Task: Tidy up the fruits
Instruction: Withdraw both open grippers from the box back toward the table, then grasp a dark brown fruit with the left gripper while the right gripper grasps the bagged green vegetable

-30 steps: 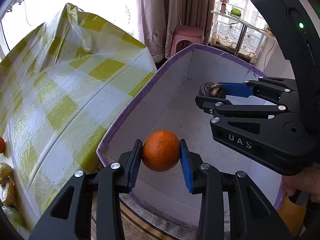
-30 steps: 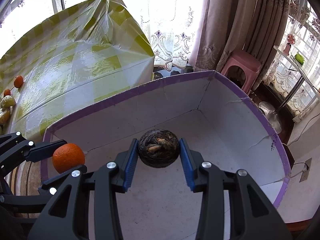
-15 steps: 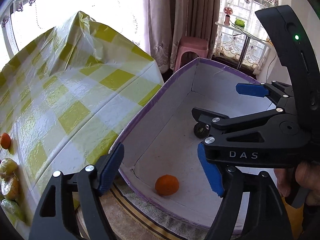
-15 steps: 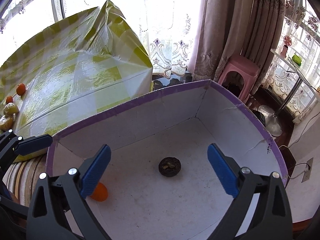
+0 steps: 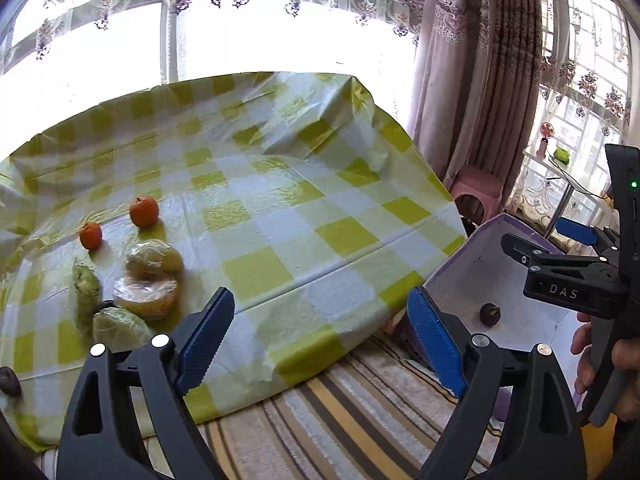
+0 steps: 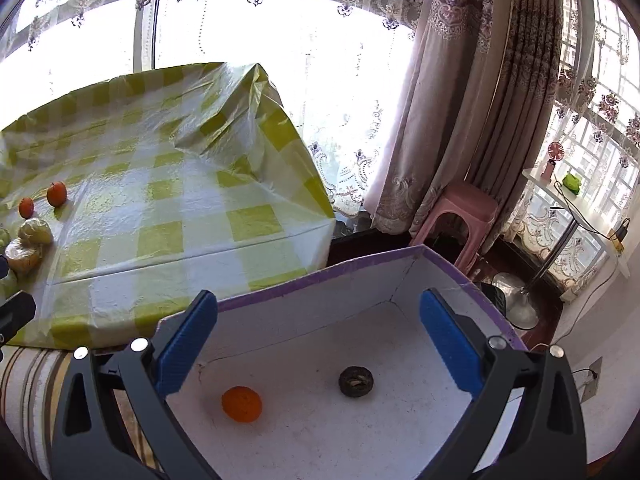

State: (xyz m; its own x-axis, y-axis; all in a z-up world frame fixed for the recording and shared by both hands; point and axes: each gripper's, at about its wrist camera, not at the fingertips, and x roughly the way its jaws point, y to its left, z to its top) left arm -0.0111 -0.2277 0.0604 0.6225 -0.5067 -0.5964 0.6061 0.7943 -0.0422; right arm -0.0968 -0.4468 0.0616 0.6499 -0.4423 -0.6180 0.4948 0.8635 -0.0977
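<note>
The left gripper (image 5: 320, 336) had just been opening and stood wide with nothing between its blue pads, at the lower centre of its frame over the desk (image 5: 280, 216) edge. The right gripper (image 6: 318, 348) was also spread wide and empty, above the white box (image 6: 320, 280). An orange (image 6: 242, 404) and a dark round fruit (image 6: 356, 382) lay apart on the box floor. More fruits (image 5: 144, 280) sat clustered at the desk's left.
</note>
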